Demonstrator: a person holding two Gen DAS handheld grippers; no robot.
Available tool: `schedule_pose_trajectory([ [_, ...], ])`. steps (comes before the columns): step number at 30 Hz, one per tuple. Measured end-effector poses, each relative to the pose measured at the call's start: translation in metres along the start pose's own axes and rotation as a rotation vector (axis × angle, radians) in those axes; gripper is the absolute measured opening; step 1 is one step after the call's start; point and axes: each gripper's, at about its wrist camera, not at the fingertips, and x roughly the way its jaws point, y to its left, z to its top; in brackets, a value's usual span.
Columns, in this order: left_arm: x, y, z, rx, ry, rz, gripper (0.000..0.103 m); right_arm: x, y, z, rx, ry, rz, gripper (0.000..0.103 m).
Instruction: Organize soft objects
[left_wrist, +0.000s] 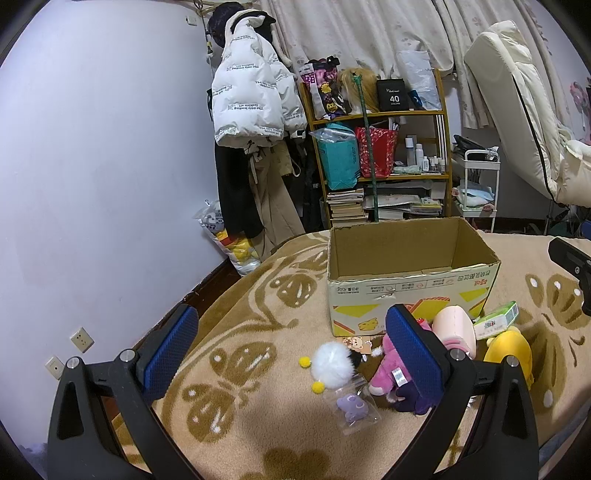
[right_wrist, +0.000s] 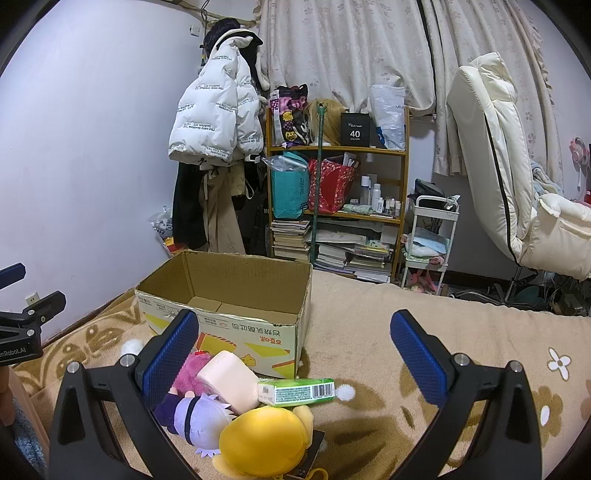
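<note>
Two grippers, left (left_wrist: 291, 354) and right (right_wrist: 295, 363), are shown with fingers spread wide and empty. Soft toys (right_wrist: 236, 402) are heaped on the bed (right_wrist: 406, 354) before the empty box (right_wrist: 229, 295), below the right gripper's left finger; the right is judged nearer.

Soft toys (right_wrist: 236, 417) lie on the blanket (right_wrist: 369, 343) before the cardboard box (right_wrist: 236, 314) — shelf (right_wrist: 338, 184) behind.

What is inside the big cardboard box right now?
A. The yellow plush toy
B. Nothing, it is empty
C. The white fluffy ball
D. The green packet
B: the cardboard box shows only its bare bottom, while the toys all lie on the blanket in front of it.
</note>
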Motion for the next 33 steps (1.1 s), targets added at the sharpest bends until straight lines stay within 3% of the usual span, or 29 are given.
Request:
schedule_pose_trajectory([
  [33, 0.0005, 0.0006, -0.0007, 0.0, -0.001, 0.001, 0.101, -0.0004, 0.0, 0.0012, 0.001, -0.001, 0.002, 0.103],
])
